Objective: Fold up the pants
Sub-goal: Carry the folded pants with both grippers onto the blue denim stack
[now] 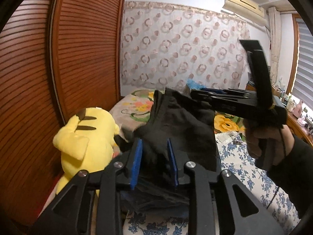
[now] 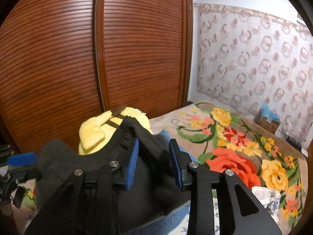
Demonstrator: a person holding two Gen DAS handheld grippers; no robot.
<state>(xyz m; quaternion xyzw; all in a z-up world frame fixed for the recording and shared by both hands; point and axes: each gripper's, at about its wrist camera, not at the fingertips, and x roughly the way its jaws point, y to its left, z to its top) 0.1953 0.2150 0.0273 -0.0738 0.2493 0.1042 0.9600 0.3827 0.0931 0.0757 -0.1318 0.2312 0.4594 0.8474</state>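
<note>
Pants (image 1: 176,125) are up off the bed right now, black fabric bunched and hanging between your two grippers. Your left gripper (image 1: 154,162) has its blue pads (image 1: 137,164) apart with a fold of the dark cloth sitting in the gap, so it looks spread around the fabric rather than clamped, though the cloth hides the tips a bit. In that same view you can see your right gripper (image 1: 197,96) coming in sideways from the right, its fingers stuck into the top edge of the pants, with your gloved hand (image 1: 262,143) on the handle below. Can't tell from there how tight it is.

From the right wrist view, the right gripper (image 2: 154,164) also shows a gap between its blue pads (image 2: 133,164), and a ridge of the pants (image 2: 148,137) runs up between them. Rest of the cloth drapes down to the left toward the other gripper (image 2: 21,160) at the frame edge.

Yellow plush toy (image 1: 86,137) sits just behind the pants, against the brown slatted wardrobe (image 1: 58,58). Flowered blanket (image 2: 234,146) covers the bed to the right, and a blue and white floral sheet (image 1: 244,164) is under your right arm.
</note>
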